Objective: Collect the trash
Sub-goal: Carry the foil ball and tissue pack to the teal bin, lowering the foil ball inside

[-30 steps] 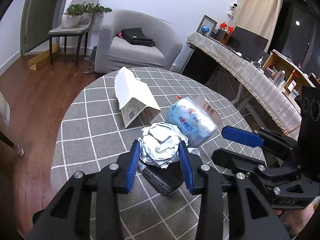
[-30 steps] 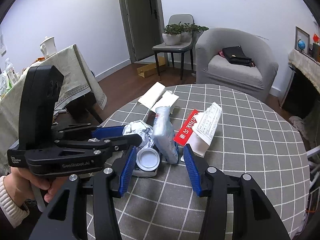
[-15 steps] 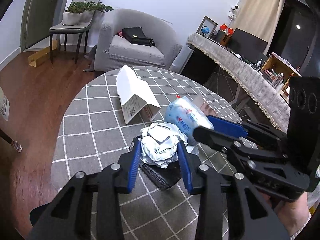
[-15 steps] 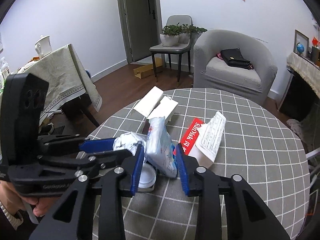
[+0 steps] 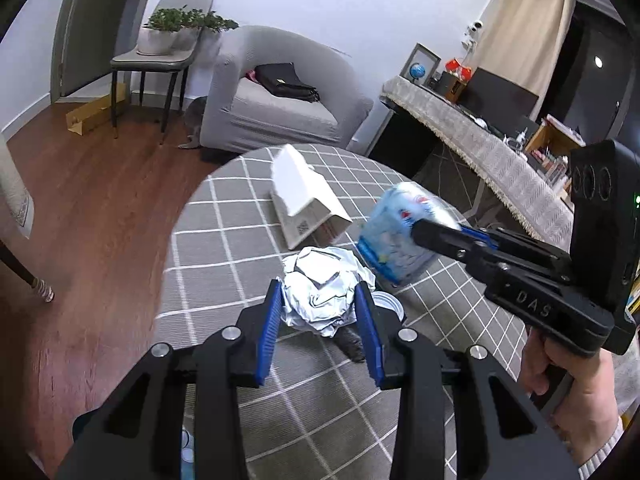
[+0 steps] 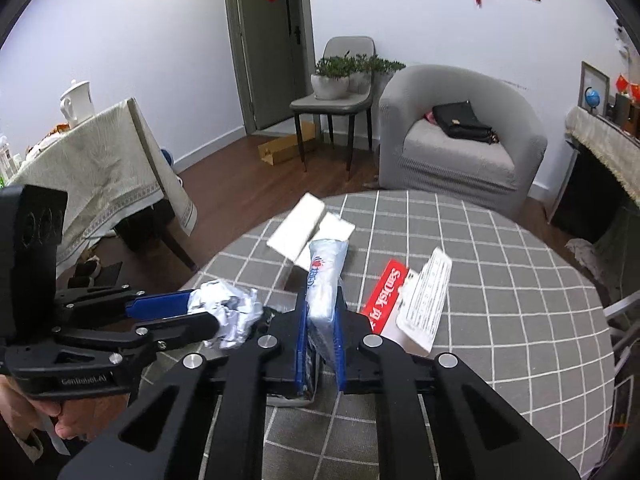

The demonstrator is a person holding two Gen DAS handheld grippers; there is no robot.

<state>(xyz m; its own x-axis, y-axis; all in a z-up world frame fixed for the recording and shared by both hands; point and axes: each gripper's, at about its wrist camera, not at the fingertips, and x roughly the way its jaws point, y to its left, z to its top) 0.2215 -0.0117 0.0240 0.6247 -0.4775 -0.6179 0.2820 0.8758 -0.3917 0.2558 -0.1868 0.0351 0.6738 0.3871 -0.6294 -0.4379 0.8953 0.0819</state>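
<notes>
At the bottom centre of the left wrist view, the left tongs point(image 5: 320, 312) are clamped on the crumpled foil ball point(image 5: 320, 298), which sits just above a dark scrap on the checked counter point(image 5: 224, 240). Right of centre, the right tongs point(image 6: 320, 334) are pinched tight on the blue-and-white plastic packet point(image 6: 324, 280), held clear of the cloth. Behind lie a white carton point(image 5: 304, 200) and, in the right wrist view, a red-and-white box point(image 6: 408, 300).

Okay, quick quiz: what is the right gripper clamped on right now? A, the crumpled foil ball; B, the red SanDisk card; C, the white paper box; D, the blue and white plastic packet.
D: the right gripper has its blue pads pressed on both sides of the blue and white plastic packet.
</notes>
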